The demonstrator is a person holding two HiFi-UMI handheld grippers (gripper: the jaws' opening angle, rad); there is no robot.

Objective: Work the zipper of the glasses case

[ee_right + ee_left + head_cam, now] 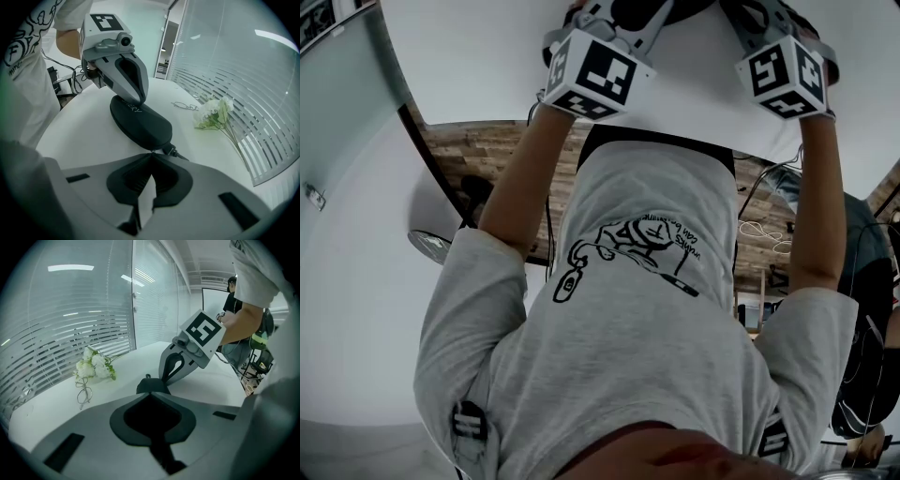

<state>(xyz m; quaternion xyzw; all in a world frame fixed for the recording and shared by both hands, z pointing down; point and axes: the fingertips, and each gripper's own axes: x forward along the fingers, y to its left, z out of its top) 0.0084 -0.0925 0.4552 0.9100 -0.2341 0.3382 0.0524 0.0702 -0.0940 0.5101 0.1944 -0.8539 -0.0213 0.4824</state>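
Glasses case (pixel 140 124) is lying closed on the white counter (pixel 84 136), a dark oval clamshell stretched between the two tools. It's looking like a light, semi-stiff shell with a smooth cover, so I'm judging it will skate on that slick top unless one end is pinned. The shell should take a firm press without harm. The zipper pull (pixel 172 151), a small dark cord, is sticking out at the near end in the right gripper view, and that tab is the place to take hold, with the opposite end as the place to steady. The right gripper (pixel 151 154) is sitting right at that zipper end with its fingers clenched tip to tip. The cord is showing just beside the tips, not clearly between them, so a true pinch on the tab is looking doubtful. The left gripper (pixel 139 101) is coming down steeply on the far end, fingers also closed together, tips touching the top of the shell as if pinning it. Its own view is showing the case (pixel 152 386) bunched just beyond its tips. Both forearms are reaching forward and out from the body, left (pixel 520 178) and right (pixel 816 206), roughly parallel, wrists angling the tools inward to face each other. Off to the side, white flowers (pixel 213 115) and wire-framed spectacles (pixel 185 106) are resting well apart from the action.
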